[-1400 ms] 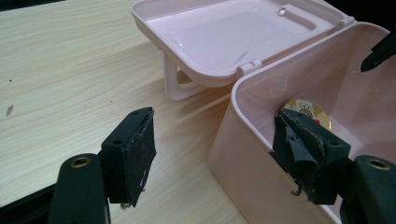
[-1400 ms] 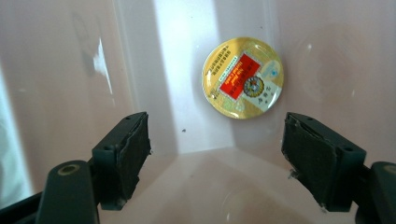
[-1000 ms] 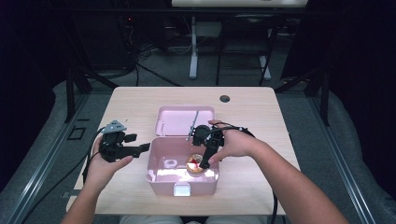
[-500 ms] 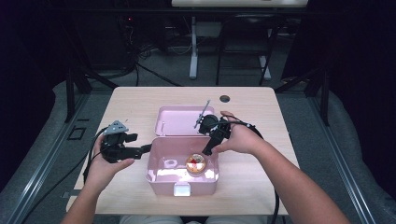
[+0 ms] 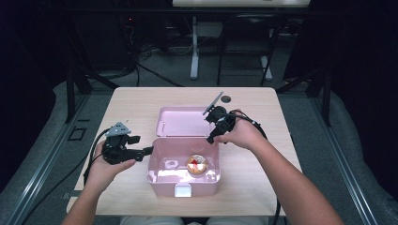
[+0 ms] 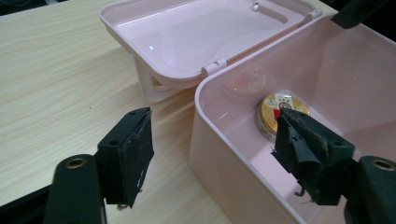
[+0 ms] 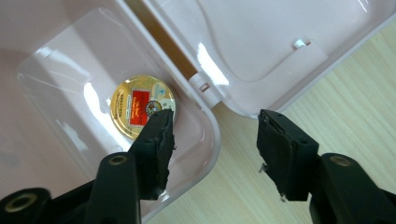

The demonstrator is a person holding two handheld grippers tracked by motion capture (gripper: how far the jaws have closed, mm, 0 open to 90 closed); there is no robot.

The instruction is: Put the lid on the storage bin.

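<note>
One item: round gold-lidded tin [image 5: 197,164] lies flat on the floor of the pink box [image 5: 162,176], toward its right side; nothing else inside that I can make out.
Progress: judged from this, the tin is already placed; box stands open, lid [image 5: 183,121] swung back and resting on the table [image 5: 263,187]. What looks left is closing the lid and perhaps fastening the front latch [image 5: 182,190].
Left gripper: left gripper [image 5: 146,151] at the box's left wall, jaws wide apart and straddling the rim, one outside over the table, one inside; in the left gripper view no pad presses the wall. Its jaws have just been closing a little, nothing pinched.
Right gripper: right gripper [image 5: 210,139] at the back right corner, by the hinge; jaws parted, holding nothing. They have just been closing, with the corner rim between them but untouched in the right gripper view.
In the way: nothing lies across the rim or the hinge.
Farther off: small dark disc [image 5: 226,99] near the table's far edge, well apart from the box.
Beyond: cables and stand legs on dark floor.
</note>
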